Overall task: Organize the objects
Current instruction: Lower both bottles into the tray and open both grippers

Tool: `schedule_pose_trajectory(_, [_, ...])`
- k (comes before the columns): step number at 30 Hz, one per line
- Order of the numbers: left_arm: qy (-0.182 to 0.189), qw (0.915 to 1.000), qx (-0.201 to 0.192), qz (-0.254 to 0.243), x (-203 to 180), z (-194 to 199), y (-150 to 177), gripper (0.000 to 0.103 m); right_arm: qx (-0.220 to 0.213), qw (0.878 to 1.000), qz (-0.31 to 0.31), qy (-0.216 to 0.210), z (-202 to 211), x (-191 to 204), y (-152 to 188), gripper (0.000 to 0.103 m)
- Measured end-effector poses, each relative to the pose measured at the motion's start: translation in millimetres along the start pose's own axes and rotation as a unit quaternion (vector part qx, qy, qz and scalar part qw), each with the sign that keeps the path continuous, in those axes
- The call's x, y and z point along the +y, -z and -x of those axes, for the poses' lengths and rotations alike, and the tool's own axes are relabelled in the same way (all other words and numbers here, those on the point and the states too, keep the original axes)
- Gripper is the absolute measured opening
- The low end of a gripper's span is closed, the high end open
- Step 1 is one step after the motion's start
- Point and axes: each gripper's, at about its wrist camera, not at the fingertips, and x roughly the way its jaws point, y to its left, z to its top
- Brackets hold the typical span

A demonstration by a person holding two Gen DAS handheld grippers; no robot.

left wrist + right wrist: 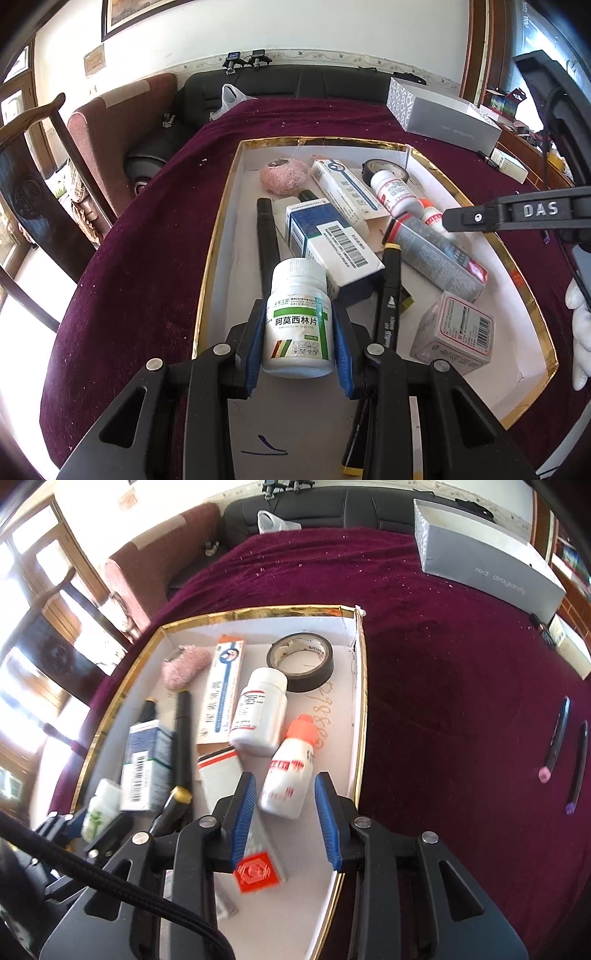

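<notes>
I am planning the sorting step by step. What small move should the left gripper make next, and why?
Probably lift the white pill bottle straight up out of the gold-rimmed box: the left gripper already clamps it, and markers and cartons crowd around it.

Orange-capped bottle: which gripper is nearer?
Right. The right gripper has its open blue pads on either side of the orange-capped bottle, not pressing. The left gripper, at the tray's opposite side, grips a green-labelled bottle.
</notes>
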Motion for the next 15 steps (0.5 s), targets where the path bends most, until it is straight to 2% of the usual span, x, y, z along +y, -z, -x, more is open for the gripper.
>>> schedule_pose_trajectory(2, [0.003,1.0000,0.003,-0.001,-1,1,2,0.029,-0.009,1.000,-0.005,-0.001,8,-2,4,0.039])
schedule_pose_trajectory(12, [0.009,0.9997,0.023,0.003,-4,17,14,0.029,-0.038,0.999,-0.016,-0.034,38,-10,23,0.041])
schedule_pose_trajectory(15, [0.008,0.9995,0.029,0.009,-3,17,15,0.029,-0.040,0.998,-0.023,-0.047,41,-14,28,0.046])
